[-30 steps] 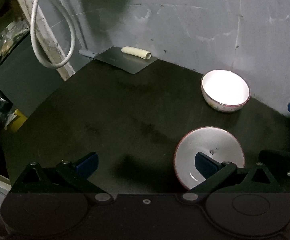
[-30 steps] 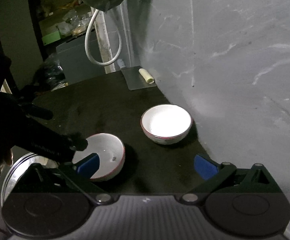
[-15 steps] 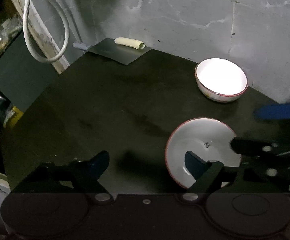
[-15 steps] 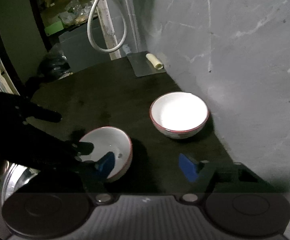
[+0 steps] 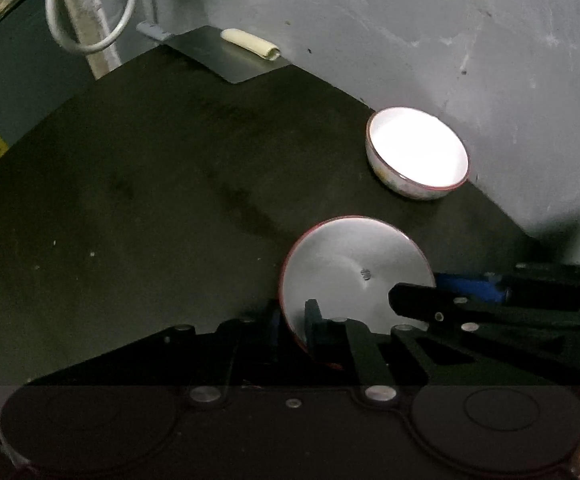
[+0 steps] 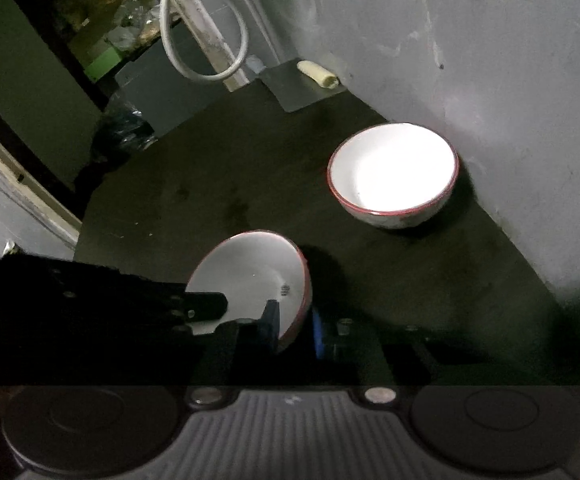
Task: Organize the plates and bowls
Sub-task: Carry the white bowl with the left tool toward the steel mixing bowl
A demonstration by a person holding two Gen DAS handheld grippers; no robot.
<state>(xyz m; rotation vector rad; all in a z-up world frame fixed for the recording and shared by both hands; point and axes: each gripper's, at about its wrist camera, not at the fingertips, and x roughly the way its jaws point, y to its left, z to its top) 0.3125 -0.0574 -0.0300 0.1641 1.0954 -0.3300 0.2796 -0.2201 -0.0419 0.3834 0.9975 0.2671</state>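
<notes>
The shadowed white ceramic bowl carries a thin red rim. The brightly lit white bowl has the same red edge and faint speckling outside. Blue pads line black fingers above a dark tabletop.

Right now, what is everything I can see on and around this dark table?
near bowl: one, white with a red rim, toward the front of the table, gripped on opposite rims by both grippers
far bowl: one, white with a red rim, standing alone by the wall
table: one, dark top
metal sheet: one, grey, at the table's far corner
pale roll: one, cream, lying on the metal sheet
cable: one, white, looped and hanging beyond the far corner
wall: grey, scuffed, behind the table
left gripper: black with blue pads, shut on the near bowl's rim
right gripper: black with blue pads, shut on the same bowl's opposite rim
</notes>
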